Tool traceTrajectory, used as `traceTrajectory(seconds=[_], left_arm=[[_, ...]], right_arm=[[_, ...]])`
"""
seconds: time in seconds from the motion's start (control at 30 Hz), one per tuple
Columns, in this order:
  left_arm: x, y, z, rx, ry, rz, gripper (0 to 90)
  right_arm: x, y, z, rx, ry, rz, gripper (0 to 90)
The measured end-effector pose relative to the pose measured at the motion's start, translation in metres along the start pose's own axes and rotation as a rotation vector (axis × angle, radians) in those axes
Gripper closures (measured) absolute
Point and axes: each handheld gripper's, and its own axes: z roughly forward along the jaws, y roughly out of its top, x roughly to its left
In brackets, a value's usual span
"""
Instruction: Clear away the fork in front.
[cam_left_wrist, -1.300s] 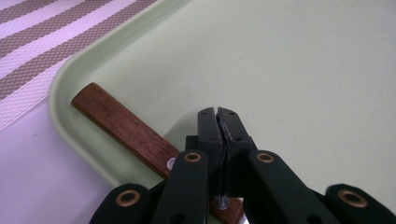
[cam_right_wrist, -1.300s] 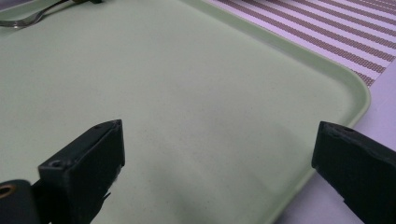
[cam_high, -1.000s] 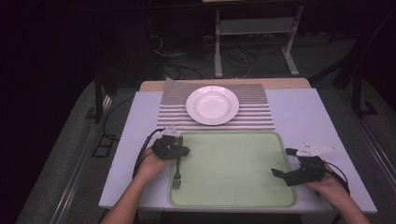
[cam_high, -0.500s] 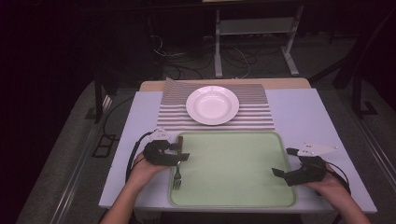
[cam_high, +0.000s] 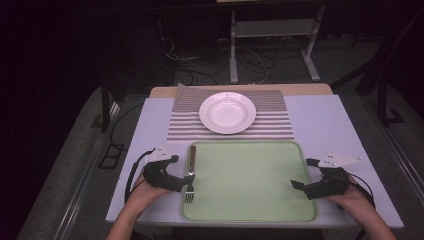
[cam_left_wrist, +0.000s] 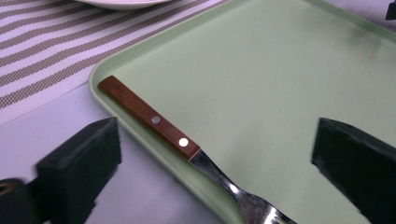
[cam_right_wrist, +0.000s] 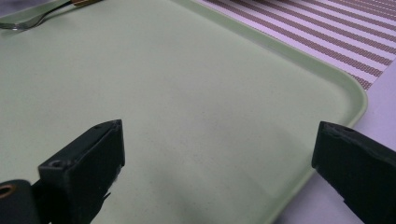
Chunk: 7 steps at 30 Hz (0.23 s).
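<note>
The left claw (cam_high: 186, 181) stands wide open, its jaws having just been opening, with the fork (cam_left_wrist: 187, 149) lying free between them, untouched. The right claw (cam_high: 302, 174) is open too, empty over the tray's right edge. The green tray (cam_high: 250, 180), near the tabletop's front edge, holds the fork along its left rim: wooden riveted handle, steel tines pointing to the front.
</note>
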Motion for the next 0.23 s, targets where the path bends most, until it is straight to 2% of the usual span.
traceTrajectory(seconds=[0.23], left_arm=[[0.0020, -0.0004, -0.0002, 0.007, -0.002, 0.010, 0.0]], right_arm=[[-0.0003, -0.0005, -0.0011, 0.000, -0.001, 0.004, 2.6]])
